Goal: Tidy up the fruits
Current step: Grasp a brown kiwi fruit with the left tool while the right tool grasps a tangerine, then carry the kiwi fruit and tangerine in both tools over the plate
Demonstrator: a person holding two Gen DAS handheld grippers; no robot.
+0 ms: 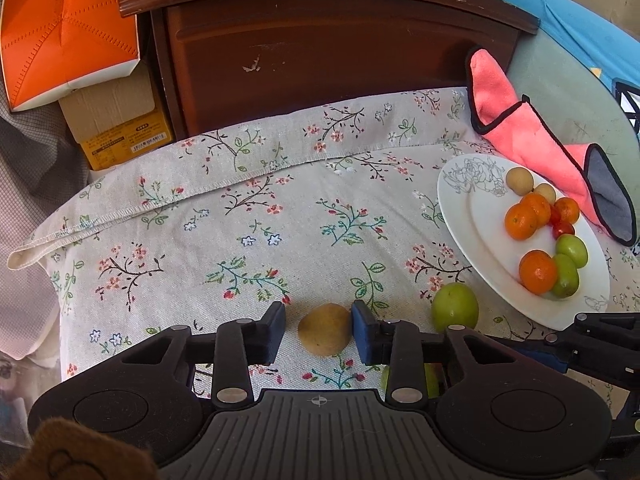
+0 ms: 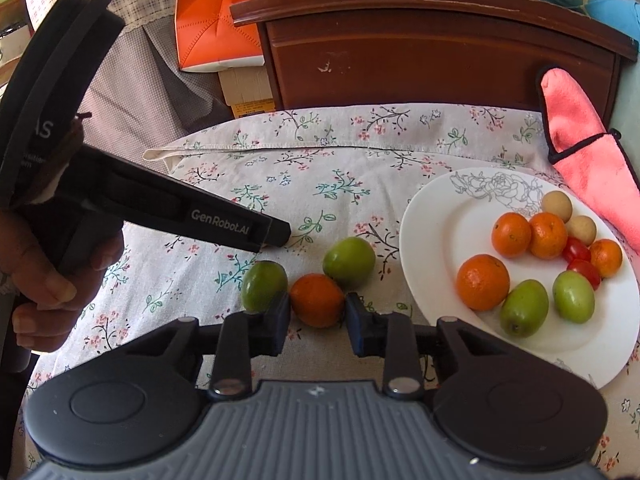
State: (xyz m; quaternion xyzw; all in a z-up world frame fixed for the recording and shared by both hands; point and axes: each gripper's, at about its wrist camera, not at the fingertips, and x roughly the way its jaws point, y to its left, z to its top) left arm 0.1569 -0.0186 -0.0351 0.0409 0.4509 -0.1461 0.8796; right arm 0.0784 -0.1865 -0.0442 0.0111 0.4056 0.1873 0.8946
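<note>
A tan round fruit [image 1: 325,330] lies on the floral cloth between the pads of my left gripper [image 1: 319,334]. The right pad touches it and a thin gap shows at the left pad. My right gripper [image 2: 318,320] is shut on a small orange [image 2: 317,300], with a pad on each side. Loose green fruits [image 2: 349,258] [image 2: 264,286] lie right beside that orange. A white plate [image 2: 424,216] to the right holds several oranges, green fruits, cherry tomatoes and tan fruits. The same plate [image 1: 452,192] shows in the left wrist view, with one green fruit [image 1: 455,307] in front of it.
A dark wooden cabinet [image 1: 340,52] stands behind the cloth-covered surface. A pink cloth [image 1: 520,128] lies beyond the plate. An orange tissue pack [image 1: 68,28] and a cardboard box [image 1: 116,120] sit at the back left. A person's hand [image 2: 52,272] holds the left gripper.
</note>
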